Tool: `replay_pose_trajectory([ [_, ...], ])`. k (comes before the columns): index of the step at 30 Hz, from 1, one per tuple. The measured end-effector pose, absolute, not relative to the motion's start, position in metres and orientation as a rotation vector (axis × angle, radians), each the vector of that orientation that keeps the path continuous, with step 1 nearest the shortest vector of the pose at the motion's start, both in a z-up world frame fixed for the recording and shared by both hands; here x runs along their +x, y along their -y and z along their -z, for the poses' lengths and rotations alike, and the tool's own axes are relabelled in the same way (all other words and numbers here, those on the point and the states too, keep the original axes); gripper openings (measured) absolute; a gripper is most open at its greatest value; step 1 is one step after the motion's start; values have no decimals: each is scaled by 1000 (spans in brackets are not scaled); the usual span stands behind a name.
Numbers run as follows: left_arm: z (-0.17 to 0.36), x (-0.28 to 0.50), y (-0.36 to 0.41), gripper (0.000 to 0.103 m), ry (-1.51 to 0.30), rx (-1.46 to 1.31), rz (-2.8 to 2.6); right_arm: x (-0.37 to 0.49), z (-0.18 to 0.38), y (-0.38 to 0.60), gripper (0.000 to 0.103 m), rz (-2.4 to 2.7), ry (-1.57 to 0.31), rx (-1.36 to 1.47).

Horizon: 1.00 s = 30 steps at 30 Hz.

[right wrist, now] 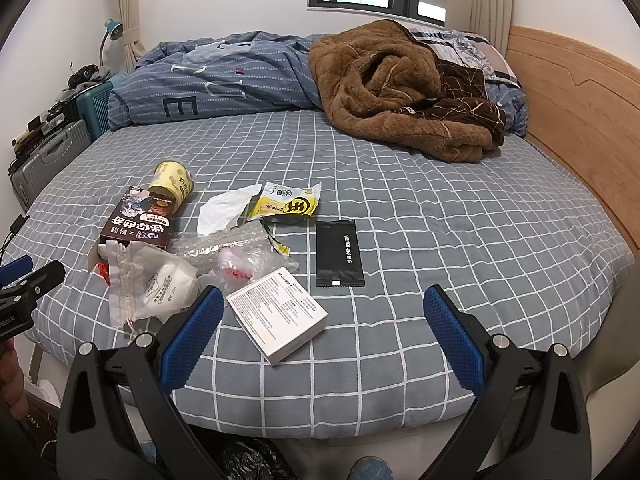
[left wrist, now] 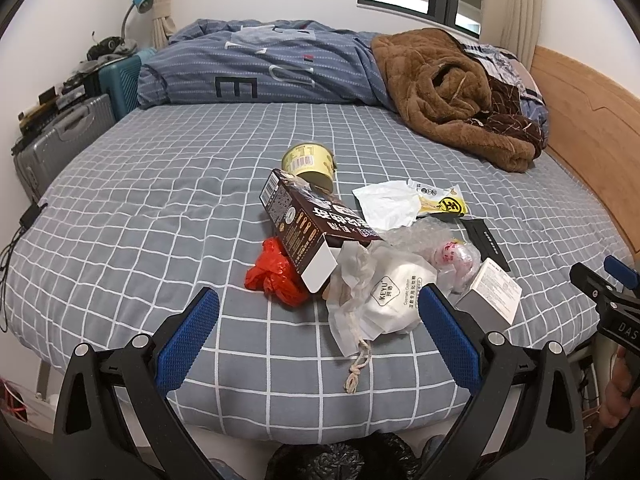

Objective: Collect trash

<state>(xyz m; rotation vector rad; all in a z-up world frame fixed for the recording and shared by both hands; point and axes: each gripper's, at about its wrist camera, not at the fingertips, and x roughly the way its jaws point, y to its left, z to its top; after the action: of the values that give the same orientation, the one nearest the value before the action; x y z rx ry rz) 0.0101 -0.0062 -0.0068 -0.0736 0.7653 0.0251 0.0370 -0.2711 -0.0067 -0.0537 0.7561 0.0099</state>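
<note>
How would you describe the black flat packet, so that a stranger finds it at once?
On the grey checked bed, find the trash heap near the front edge. The black flat packet lies alone at its right side, towards the wooden headboard. It is the only all-black piece, with small white text.

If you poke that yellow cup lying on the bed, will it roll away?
Probably a little: the yellow cup lies on its round side. The brown box touching it would likely block it that way, and the soft bed sheet should slow it.
</note>
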Motion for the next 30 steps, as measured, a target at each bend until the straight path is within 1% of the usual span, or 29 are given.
replay_pose_trajectory([
  [30,9,17,0,97,-779,-83,-58,42,11,269,96,-16,-772,-65],
])
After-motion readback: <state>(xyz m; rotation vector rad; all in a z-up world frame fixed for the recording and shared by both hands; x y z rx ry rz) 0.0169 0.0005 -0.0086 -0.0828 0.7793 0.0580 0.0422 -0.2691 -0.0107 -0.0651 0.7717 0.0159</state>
